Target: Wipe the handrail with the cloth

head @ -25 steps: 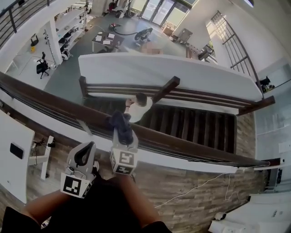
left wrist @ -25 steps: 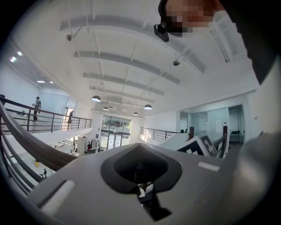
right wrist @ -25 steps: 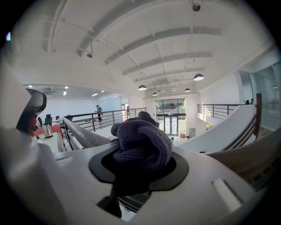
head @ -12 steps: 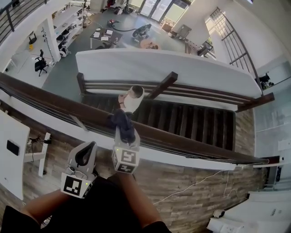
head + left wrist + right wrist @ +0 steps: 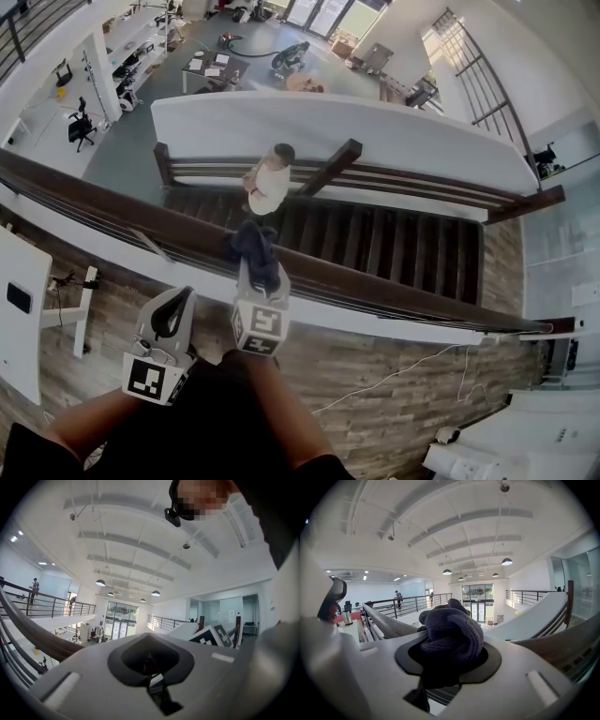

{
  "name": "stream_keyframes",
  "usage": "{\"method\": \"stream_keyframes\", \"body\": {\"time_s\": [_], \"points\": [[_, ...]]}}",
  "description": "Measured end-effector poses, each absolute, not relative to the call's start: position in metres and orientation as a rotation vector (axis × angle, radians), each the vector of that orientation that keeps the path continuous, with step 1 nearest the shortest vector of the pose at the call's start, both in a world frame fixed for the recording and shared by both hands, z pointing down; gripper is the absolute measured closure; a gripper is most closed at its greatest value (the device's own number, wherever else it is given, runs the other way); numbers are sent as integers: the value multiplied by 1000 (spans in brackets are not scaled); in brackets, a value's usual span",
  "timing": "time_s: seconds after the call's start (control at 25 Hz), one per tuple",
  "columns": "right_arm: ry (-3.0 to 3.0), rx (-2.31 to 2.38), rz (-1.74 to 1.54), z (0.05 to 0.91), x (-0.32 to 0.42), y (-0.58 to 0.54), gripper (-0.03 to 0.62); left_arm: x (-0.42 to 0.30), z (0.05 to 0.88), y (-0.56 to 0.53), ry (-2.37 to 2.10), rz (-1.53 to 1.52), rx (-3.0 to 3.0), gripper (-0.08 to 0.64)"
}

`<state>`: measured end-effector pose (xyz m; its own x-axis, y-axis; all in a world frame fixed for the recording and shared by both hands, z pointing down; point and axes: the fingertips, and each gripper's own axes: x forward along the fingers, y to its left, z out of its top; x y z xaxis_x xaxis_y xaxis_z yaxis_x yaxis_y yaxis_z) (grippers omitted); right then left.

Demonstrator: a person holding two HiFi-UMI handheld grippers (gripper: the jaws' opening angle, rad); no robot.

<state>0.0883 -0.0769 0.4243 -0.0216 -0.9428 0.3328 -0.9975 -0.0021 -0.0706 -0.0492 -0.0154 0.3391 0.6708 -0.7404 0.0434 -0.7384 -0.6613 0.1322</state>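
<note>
The right tongs (image 5: 257, 274) are clamped on the dark knitted cloth (image 5: 251, 246). In the right gripper view the cloth (image 5: 451, 631) fills the gap between the jaws as a bunched wad and bulges out past the tips. The cloth sits on top of the dark wooden handrail (image 5: 375, 286), which runs across just beyond the tips of the tongs, from far left to far right.

Compared with a second ago, the right tongs and the cloth have crept slightly to the right along the rail (a small shift, and the head camera has moved a little too). The grip on the cloth looks the same as before.

The left tongs (image 5: 177, 300) are held just to the left of the right pair and short of the rail, not touching it. Their jaws meet at the tips with nothing between them, as the left gripper view also shows (image 5: 151, 660), and the rail (image 5: 35, 639) curves past on that view's left. They stay about where they were.

Beyond the rail, past the tips of the right tongs, a person in a light top (image 5: 270, 184) stands on the dark staircase (image 5: 403, 246). This person is now farther from the tongs than in the earlier pictures, when they stood almost directly behind the cloth. A pale cable (image 5: 403, 375) trails over the wooden floor (image 5: 375, 412) to the right of the tongs.
</note>
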Motion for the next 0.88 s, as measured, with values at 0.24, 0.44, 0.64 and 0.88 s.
{"method": "stream_keyframes", "body": {"time_s": [0.24,0.44,0.64,0.88], "points": [[-2060,2063,425,424,107,-68,440,-36,338,-11,-1241,-34,2729,560],[-2066,2062,425,427,115,-65,440,-28,334,-10,-1241,-65,2741,560],[-2079,2062,418,426,123,-61,440,-21,335,-9,-1267,-41,2730,560],[-2078,2074,423,426,137,-56,440,-7,335,-6,-1259,-38,2733,560]]}}
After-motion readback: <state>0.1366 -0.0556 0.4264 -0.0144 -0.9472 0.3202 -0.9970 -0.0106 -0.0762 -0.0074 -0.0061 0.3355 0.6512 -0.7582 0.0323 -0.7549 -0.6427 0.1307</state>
